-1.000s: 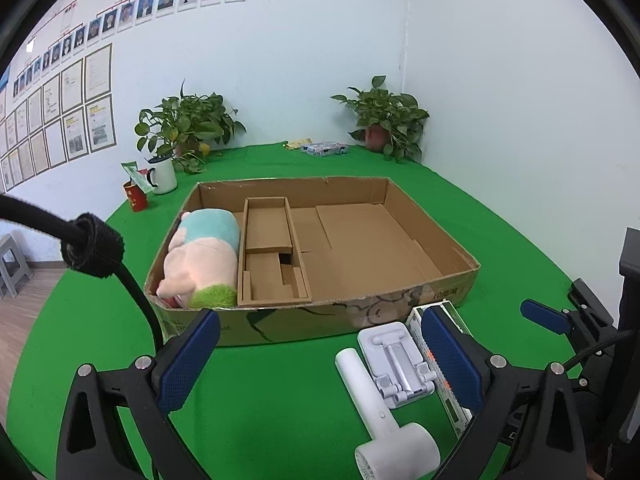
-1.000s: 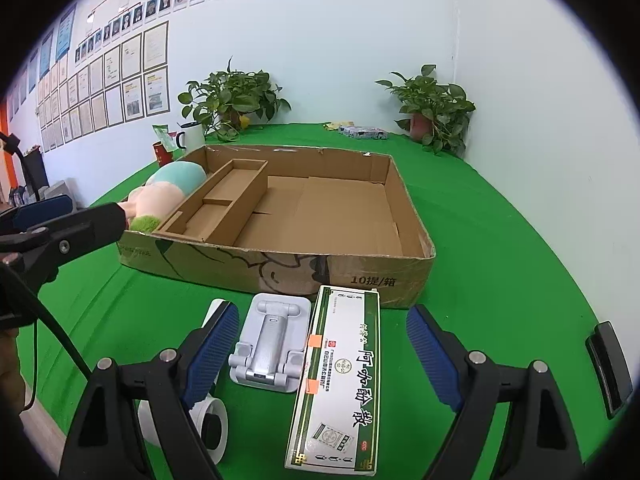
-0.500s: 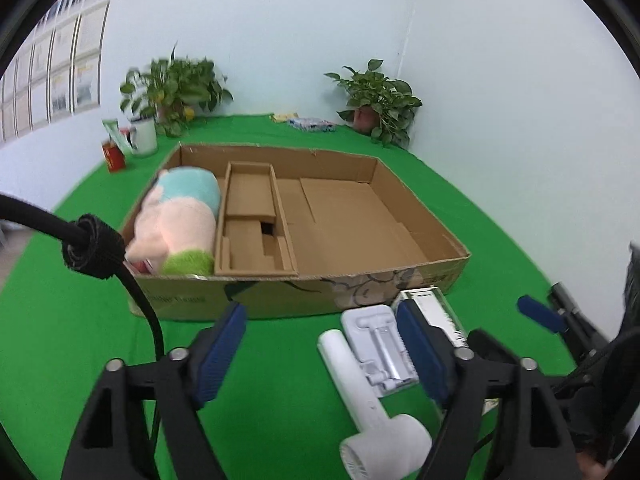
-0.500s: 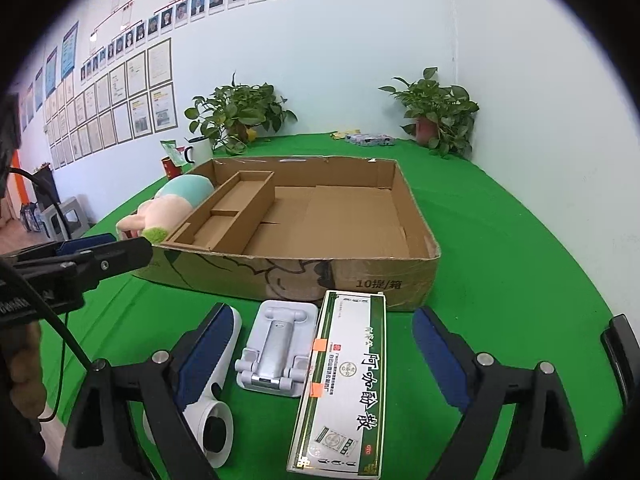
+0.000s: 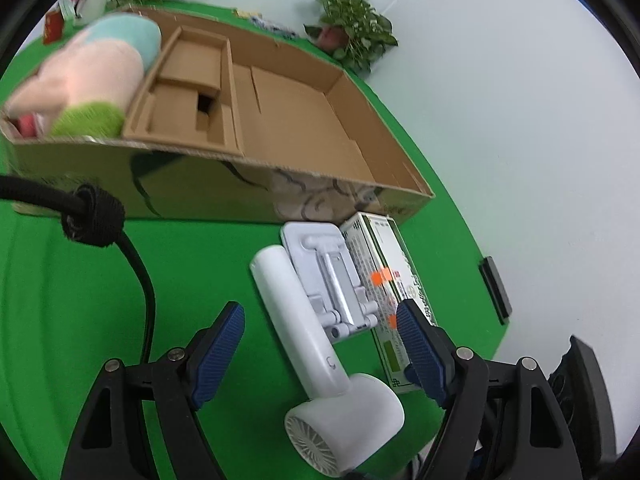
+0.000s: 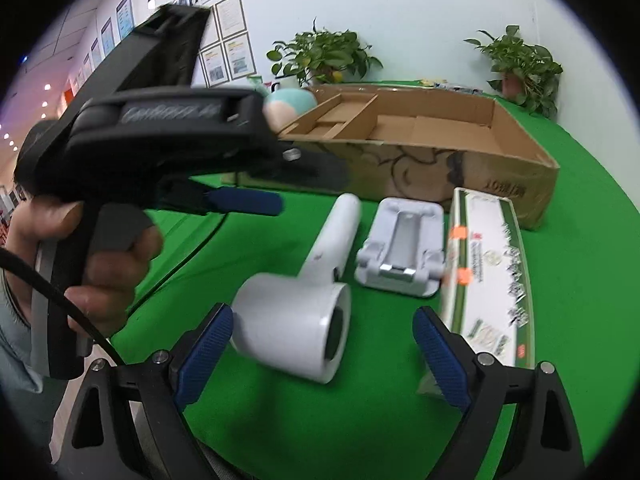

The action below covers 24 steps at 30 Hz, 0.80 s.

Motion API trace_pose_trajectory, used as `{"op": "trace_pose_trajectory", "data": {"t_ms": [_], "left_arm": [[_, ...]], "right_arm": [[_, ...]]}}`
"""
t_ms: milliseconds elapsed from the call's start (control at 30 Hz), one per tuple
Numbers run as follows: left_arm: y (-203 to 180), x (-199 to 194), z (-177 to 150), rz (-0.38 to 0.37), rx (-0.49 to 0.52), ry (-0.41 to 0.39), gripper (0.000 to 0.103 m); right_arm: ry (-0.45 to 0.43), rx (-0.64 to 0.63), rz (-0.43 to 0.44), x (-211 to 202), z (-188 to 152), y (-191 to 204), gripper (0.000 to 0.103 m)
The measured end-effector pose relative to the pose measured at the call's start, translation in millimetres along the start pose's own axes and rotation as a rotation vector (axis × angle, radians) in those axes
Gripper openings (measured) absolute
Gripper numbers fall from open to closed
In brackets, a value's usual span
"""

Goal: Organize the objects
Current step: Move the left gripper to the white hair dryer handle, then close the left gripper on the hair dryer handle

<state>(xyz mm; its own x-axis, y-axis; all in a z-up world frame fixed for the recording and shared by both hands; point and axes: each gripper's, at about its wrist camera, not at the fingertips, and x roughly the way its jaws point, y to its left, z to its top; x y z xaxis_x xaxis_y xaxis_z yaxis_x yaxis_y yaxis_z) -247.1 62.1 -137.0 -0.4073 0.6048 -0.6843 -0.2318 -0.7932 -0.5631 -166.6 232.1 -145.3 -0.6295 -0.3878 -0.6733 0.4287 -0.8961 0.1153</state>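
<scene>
The far end of the cardboard box (image 6: 420, 136) is partly hidden in the right wrist view by the left gripper's black body, which also covers most of the plush toy (image 5: 92, 80); in the left wrist view the toy is blurred and its near end is cut by the box wall. The print on the long green-and-white carton (image 6: 492, 272) is too smeared to read.

The box lies open on the green table cloth (image 5: 80, 280). Its left compartment holds the plush toy, pink with a pale blue end and a green end. Next to that sits a narrow cardboard insert (image 5: 192, 92) with nothing in it, and the wide right compartment is bare cardboard.

In front of the box, three things lie side by side on the cloth: the white hair dryer (image 5: 316, 352) on the left, the white folding stand (image 5: 328, 276) in the middle, touching or nearly touching the dryer's handle, and the carton on the right, just beside the stand.

The left gripper (image 5: 320, 348) is held by a hand (image 6: 96, 256) and points down at the dryer. Its jaws have just been closing, yet stand spread, with the dryer's handle between the blue pads and neither pad pressing on it. The right gripper (image 6: 324, 344) is spread wide, its jaws having just been opening, with the dryer's barrel in front of the gap, untouched.
</scene>
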Motion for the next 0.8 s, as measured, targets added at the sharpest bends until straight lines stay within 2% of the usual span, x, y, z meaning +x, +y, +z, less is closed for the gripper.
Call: {"op": "trace_pose_trajectory", "data": {"t_ms": [100, 267, 400, 500, 800], "left_arm": [[8, 15, 3, -0.041, -0.029, 0.043, 0.075], [12, 30, 7, -0.059, -0.050, 0.086, 0.070], [10, 41, 7, -0.038, -0.052, 0.123, 0.061], [6, 41, 4, -0.027, -0.042, 0.134, 0.058], [0, 41, -6, -0.008, -0.052, 0.169, 0.054]], "right_arm": [[0.007, -0.016, -0.006, 2, 0, 8, 0.091], [0.008, -0.033, -0.001, 7, 6, 13, 0.090], [0.033, -0.022, 0.004, 13, 9, 13, 0.071], [0.052, -0.031, 0.005, 14, 6, 16, 0.064], [0.078, -0.011, 0.000, -7, -16, 26, 0.060]]}}
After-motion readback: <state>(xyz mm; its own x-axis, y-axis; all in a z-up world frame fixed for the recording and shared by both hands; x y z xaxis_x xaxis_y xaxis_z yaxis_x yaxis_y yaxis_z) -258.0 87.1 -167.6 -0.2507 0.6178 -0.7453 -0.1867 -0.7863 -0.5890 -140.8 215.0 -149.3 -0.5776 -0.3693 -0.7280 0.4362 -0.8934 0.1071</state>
